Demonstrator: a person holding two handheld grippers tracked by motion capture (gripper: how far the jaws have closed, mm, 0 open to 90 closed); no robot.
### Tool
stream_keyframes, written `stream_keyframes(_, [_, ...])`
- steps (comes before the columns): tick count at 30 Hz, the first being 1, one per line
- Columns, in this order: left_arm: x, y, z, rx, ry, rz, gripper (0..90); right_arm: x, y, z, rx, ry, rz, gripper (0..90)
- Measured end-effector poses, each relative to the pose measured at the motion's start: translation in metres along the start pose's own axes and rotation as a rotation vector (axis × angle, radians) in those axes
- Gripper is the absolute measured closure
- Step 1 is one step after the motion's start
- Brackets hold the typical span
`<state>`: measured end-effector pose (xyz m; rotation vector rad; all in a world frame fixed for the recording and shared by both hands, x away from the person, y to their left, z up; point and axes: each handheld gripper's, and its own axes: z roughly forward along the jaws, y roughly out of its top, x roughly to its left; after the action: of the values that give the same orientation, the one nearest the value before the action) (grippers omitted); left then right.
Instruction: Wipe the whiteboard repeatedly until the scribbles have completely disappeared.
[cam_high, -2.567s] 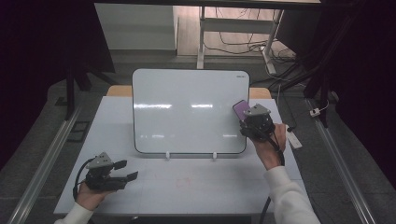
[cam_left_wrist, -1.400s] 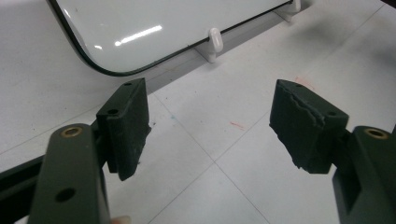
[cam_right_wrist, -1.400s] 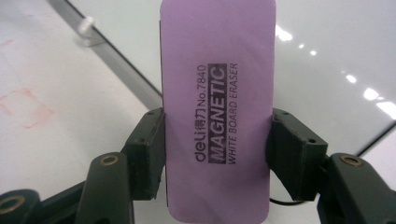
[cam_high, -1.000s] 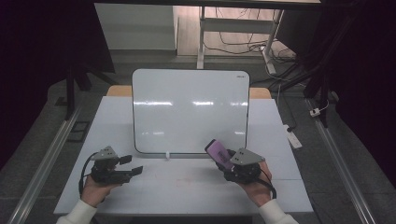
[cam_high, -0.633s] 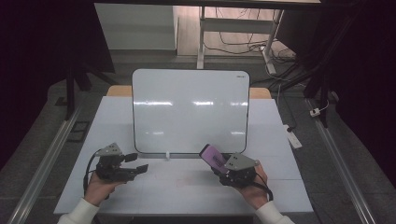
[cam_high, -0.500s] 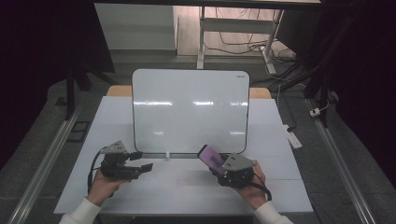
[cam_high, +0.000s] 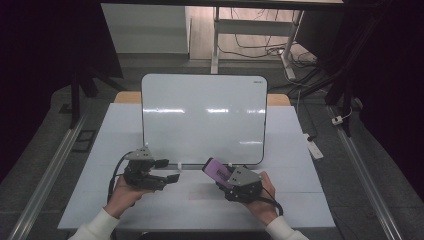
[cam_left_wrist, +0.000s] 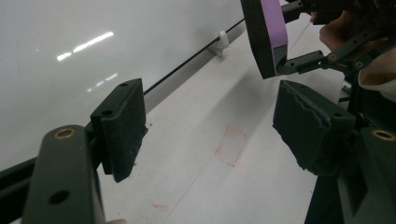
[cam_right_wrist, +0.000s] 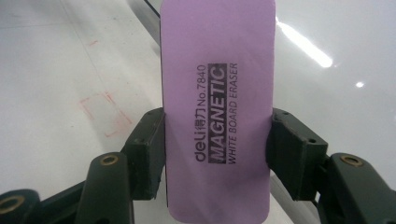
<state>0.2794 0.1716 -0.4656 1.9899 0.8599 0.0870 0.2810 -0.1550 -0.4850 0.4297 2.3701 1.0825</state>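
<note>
Table: your white rectangular tabletop (cam_high: 310, 150) carries everything; faint red marks (cam_left_wrist: 231, 145) sit on its near middle.
Board: the white glossy whiteboard with rounded corners (cam_high: 202, 117) lies flat on the far half, with its near edge just beyond both of your grippers.
Right gripper: your right gripper (cam_high: 222, 176), near and right of centre, is clamped on the purple rectangular magnetic whiteboard eraser (cam_right_wrist: 217, 107), with a pad pressing on each long side.
Eraser: it sticks out past the jaws toward the board's near edge, off the table.
Left gripper: your left gripper (cam_high: 167, 171), near left, has just been opening; its jaws stand wide with nothing between them.
</note>
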Motion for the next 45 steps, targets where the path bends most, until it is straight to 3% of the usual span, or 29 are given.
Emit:
stream_keyframes(3, [-0.004, 0.006, 0.004, 0.016, -0.005, 0.022, 25.6, 0.002, 0.001, 0.001, -0.005, 0.003, 0.001, 40.6])
stream_keyframes(18, [-0.016, 0.033, 0.036, 0.043, -0.077, 0.048, 25.6, 0.012, 0.004, 0.002, -0.010, -0.004, -0.047, 40.6])
stream_keyframes(36, [-0.023, 0.038, 0.059, 0.096, -0.120, 0.052, 29.2, 0.021, 0.007, 0.006, -0.006, -0.011, -0.076, 40.6])
stream_keyframes(45, [-0.025, 0.037, 0.063, 0.110, -0.142, 0.058, 45.4, 0.024, 0.008, 0.006, -0.013, -0.017, -0.094, 40.6])
